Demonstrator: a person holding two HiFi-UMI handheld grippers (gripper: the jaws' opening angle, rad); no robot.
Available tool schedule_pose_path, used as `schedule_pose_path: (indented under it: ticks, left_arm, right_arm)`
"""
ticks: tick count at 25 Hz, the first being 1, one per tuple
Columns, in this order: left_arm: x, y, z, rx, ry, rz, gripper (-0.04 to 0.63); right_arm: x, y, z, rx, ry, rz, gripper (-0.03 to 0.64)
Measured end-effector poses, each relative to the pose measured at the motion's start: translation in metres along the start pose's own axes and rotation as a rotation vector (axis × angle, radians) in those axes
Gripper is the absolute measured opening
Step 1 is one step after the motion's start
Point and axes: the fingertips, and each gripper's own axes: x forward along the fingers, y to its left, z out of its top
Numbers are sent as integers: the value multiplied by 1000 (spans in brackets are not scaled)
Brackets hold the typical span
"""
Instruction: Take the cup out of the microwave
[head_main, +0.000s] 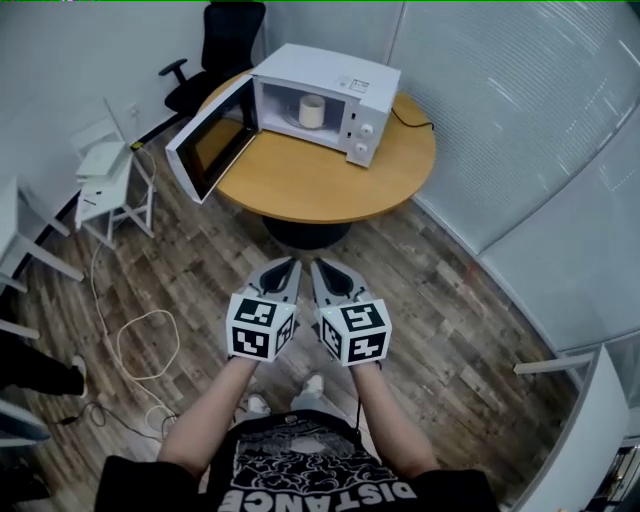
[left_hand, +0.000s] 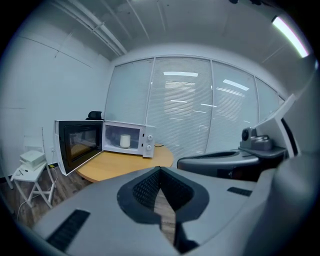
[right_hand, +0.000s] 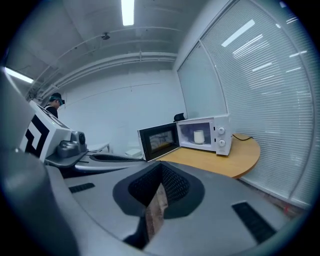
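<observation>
nothing of the task looks done yet. the cup (head_main: 312, 110) stands upright in the middle of the microwave (head_main: 372, 82). the microwave sits on the far part of the round desk (head_main: 320, 185), at 12 o'clock from the person. one step needs no doing: the door (head_main: 210, 142) is wide open, swung out toward 10 o'clock past the desk's rim, so the inside is open to a reach.

both tongs are well apart from the desk, side by side over the wood floor and pointing at 12 o'clock. the left tongs (head_main: 286, 266) have their jaws together with nothing held; only a sliver of floor shows through the notch. the right tongs (head_main: 320, 268) look the same, closed and empty.

what is left, as i judge it, is nearly everything:
- come up to the desk
- spread one pair of tongs
- reach inside and close on the cup
- draw it out without tipping it

around the desk:
- a black chair (head_main: 225, 45) stands behind it at 11 o'clock.
- a white stool (head_main: 105, 175) stands at 10 o'clock, near the door.
- a cable (head_main: 135, 345) loops on the floor at 8 o'clock.
- a cord (head_main: 412, 120) runs off the microwave at 1 o'clock.

the floor toward 12 o'clock is bare. the door would probably bar a reach from the left, so the left tongs may have to come round it. the bare front of the desk lies between the person and the cup.
</observation>
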Motion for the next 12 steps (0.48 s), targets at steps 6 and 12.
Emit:
schedule_pose_path:
  ticks: [6, 12]
  left_arm:
    - [13, -5, 3, -10, 1, 41, 9]
    - [24, -7, 14, -6, -16, 51, 9]
  right_arm:
    - [2, -13, 1, -9, 7, 44, 15]
    - [3, -22, 8, -25, 1, 59, 15]
